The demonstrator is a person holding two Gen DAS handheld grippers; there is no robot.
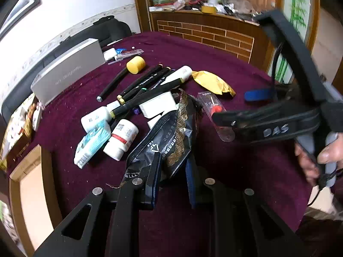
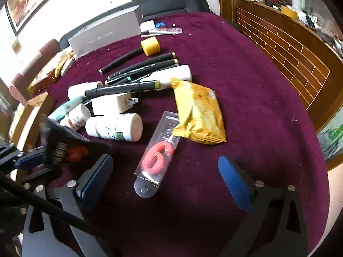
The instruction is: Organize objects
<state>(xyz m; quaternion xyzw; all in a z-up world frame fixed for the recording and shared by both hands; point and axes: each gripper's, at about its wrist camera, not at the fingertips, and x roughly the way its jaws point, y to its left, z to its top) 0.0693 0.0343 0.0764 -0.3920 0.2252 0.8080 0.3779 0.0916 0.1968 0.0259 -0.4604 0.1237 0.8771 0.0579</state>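
- The left tool [image 1: 173, 171] is clenched on a black pouch [image 1: 171, 132] with gold pattern, its pads pinching the pouch's near end; the pouch reaches out over the heap on the worktop [image 1: 235, 64].
- The right tool [image 2: 165, 171] stands released, its two blue pads wide apart and tilted down over the maroon cloth, nothing pressed between them.
- Just ahead of the right tool, between its pads in the wrist view, lies a clear pack [image 2: 156, 156] holding a red "6" candle, flat on the cloth; its far end touches a yellow packet [image 2: 199, 115].
- A hand [image 1: 321, 158] grips the right tool's handle at the right edge of the left view.
- In the middle of the worktop lies a heap: several black markers [image 2: 141, 68] side by side, a white bottle [image 2: 118, 126] on its side, a smaller bottle with a red label [image 1: 122, 139], a white plug [image 2: 111, 105], and a teal-and-white tissue pack [image 1: 92, 143].
- Beyond the markers rests a mallet [image 2: 150, 46] with a yellow head and a black handle.
- At the far left edge stands a long grey box [image 1: 68, 70], with a white charger [image 2: 147, 26] and small bits just beside it.
- Behind the worktop is a wooden counter [image 1: 205, 32] with brick-pattern front, cluttered on top; what lies there is too blurred to tell.
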